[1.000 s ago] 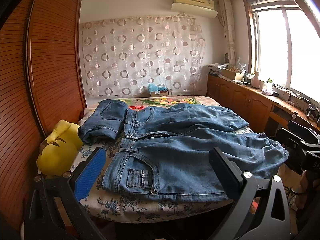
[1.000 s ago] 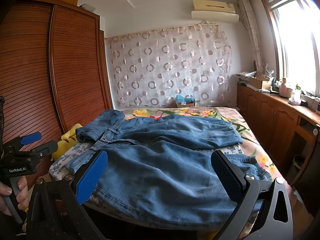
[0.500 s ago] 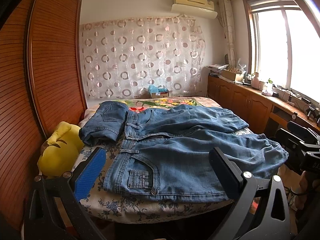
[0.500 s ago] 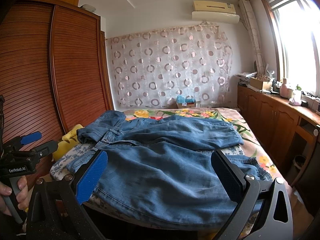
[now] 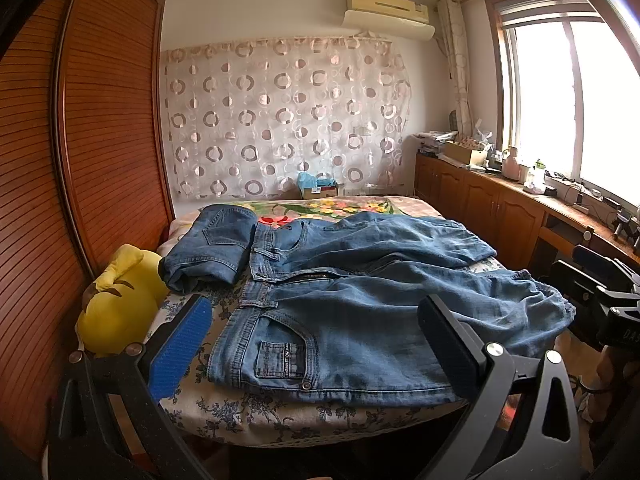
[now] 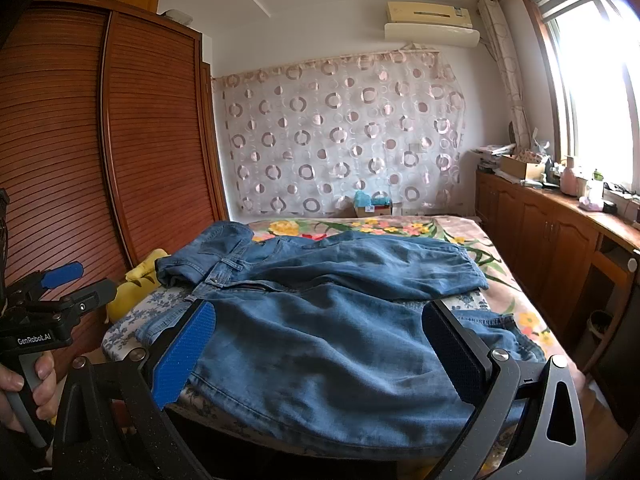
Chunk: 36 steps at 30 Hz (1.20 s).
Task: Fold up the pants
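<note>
Blue jeans (image 5: pixel 360 312) spread flat across the bed (image 5: pixel 280 416), lower centre, hem close to the near edge. Left gripper (image 5: pixel 316 344) held above that edge, jaws apart, empty. Right gripper (image 6: pixel 320 344) likewise wide, gripping nothing. Only in left view: folded denim (image 5: pixel 212 248) by a yellow plush (image 5: pixel 116 304), centre left. Only in right view: a hand (image 6: pixel 24 384) on the other handle, lower left.

A yellow plush toy (image 5: pixel 120 300) sits between the bed (image 5: pixel 280 416) with its flowered sheet and the brown slatted wardrobe (image 5: pixel 100 140). A curtain (image 5: pixel 288 116) patterned with circles covers the far wall, with an air conditioner (image 5: pixel 390 6) above it and a small cardboard box (image 5: pixel 318 191) at its foot. Wooden cabinets (image 5: pixel 480 204) with a cluttered top run under the bright window (image 5: pixel 568 96).
</note>
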{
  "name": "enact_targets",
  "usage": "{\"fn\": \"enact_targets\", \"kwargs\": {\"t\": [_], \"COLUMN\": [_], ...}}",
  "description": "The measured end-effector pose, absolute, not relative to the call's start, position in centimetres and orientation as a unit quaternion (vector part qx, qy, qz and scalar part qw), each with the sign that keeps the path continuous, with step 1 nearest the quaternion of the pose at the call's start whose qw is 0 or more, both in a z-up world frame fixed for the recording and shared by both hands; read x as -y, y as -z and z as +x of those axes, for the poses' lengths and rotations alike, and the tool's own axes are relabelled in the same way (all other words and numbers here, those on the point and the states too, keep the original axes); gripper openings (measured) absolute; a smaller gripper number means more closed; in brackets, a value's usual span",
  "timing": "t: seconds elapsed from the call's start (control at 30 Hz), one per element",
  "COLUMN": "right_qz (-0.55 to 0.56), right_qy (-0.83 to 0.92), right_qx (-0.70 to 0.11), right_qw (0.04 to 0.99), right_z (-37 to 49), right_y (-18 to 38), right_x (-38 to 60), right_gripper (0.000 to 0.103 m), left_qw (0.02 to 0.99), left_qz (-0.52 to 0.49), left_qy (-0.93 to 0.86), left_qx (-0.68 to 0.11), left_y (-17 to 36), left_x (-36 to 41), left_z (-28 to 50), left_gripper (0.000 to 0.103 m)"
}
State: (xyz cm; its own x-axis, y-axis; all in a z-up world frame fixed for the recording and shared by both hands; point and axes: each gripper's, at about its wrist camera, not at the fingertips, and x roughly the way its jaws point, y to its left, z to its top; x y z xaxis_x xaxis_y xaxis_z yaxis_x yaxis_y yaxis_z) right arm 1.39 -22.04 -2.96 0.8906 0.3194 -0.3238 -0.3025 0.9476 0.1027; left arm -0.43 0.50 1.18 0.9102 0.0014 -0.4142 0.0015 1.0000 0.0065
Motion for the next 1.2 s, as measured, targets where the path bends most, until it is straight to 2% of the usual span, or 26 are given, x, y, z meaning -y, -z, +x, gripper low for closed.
{"fn": "enact_targets", "kwargs": {"t": [1.2], "right_qz": [0.023], "right_qy": [-0.16], "right_qx": [-0.175], "right_qw": [0.971], "right_z": [1.4], "right_y": [3.1], "right_x": [21.8], "right_gripper": [0.103], "left_qw": [0.976], "left_qz": [0.002], "left_qy": [0.002], "left_qx": [-0.217], "left_y": [-2.3], "left_x": [-0.9], "left_z": [-0.6], "left_gripper": [0.103]}}
